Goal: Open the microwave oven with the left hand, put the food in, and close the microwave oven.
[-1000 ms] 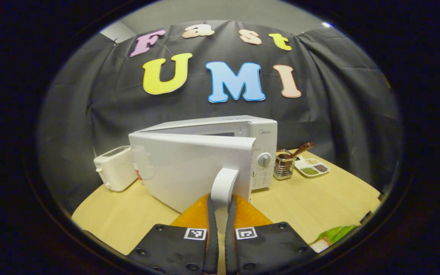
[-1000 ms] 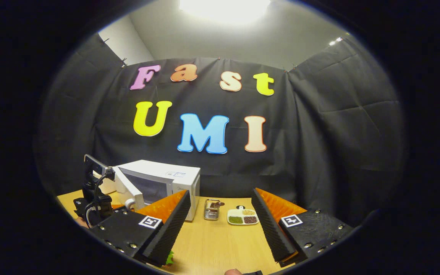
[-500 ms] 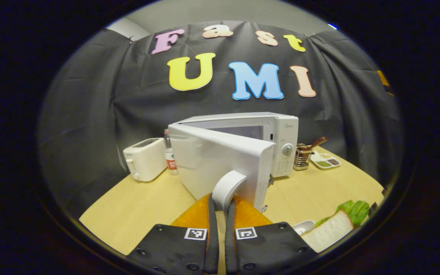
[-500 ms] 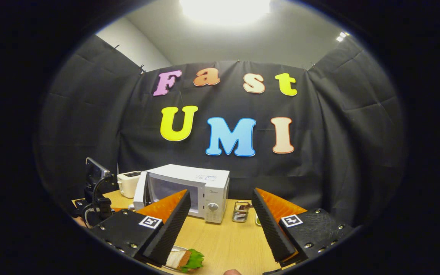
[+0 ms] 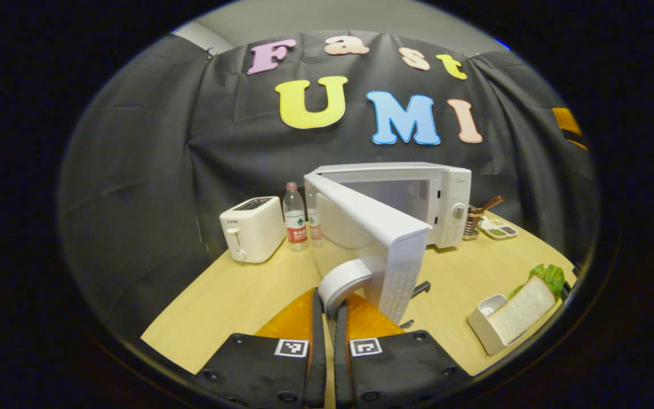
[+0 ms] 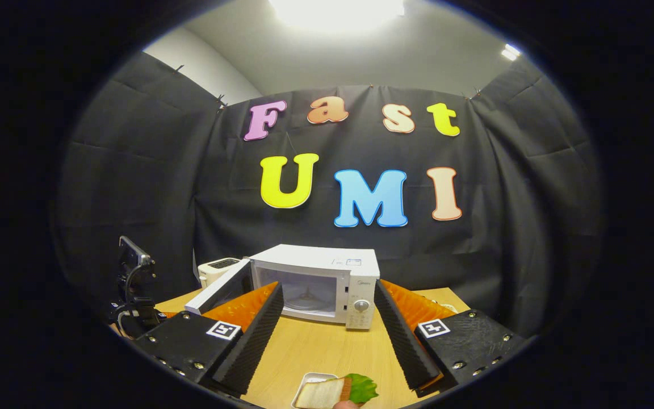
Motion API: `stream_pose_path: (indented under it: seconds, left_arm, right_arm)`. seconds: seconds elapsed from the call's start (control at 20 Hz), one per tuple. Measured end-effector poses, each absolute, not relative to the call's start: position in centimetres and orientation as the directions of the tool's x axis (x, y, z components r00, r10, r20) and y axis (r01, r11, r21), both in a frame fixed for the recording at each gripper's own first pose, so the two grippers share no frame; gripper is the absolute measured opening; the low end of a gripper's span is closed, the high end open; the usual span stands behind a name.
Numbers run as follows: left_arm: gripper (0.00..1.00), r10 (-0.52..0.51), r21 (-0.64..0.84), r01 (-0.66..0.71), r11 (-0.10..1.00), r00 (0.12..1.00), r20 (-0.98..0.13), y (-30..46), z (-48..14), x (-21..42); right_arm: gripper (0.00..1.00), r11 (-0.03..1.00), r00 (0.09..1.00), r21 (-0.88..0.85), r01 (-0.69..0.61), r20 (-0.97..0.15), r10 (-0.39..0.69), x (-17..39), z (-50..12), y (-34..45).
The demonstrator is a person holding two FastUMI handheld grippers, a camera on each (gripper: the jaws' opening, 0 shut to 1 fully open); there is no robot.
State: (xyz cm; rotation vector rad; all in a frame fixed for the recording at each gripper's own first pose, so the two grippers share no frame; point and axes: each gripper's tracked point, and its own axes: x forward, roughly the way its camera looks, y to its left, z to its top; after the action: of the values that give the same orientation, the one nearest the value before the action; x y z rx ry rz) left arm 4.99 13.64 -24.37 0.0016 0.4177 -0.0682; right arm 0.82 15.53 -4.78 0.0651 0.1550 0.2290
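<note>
Staged kitchen booth: black cloth wall [image 6: 134,187], wooden table [image 5: 219,307] carrying microwave [image 6: 327,278], toaster [image 5: 251,228], water bottles [image 5: 295,216], condiment tray [image 5: 500,229].

You're facing black cloth [image 6: 134,187] draped across the booth's back and both sides, creased in folds. Above it, at twelve o'clock, a pale ceiling [image 6: 418,62] carries a bright lamp [image 6: 335,7]. Below, a light wooden table [image 5: 230,295] spreads toward six o'clock.
</note>
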Motion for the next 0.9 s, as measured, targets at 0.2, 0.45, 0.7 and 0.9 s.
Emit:
stream_pose_path:
  seconds: [0.2, 0.45, 0.7, 0.9]
  left_arm:
    - [0.12, -0.122, -0.025, 0.122, 0.992, 0.915, -0.384, 15.7, -24.4, 4.9]
    - [0.14, -0.185, -0.039, 0.184, 0.982, 0.909, -0.373, 18.1, -24.9, 5.0]
    - [0.16, -0.207, -0.078, 0.191, 0.978, 0.905, -0.371, 20.5, -25.3, 5.1]
    - [0.29, -0.155, -0.086, 0.132, 0.988, 0.916, -0.370, 21.6, -25.2, 4.5]
  right_arm:
    - [0.98, 0.974, 0.962, 0.067, -0.218, -0.155, 0.226, 0.4, -4.4, 19.4]
    - [0.98, 0.975, 0.963, 0.035, -0.220, -0.155, 0.223, -0.2, -4.0, 23.3]
    - [0.98, 0.980, 0.968, 0.034, -0.195, -0.153, 0.198, -0.5, -4.1, 24.8]
    - [0.98, 0.979, 0.960, 0.035, -0.200, -0.193, 0.203, 0.0, -5.5, 24.6]
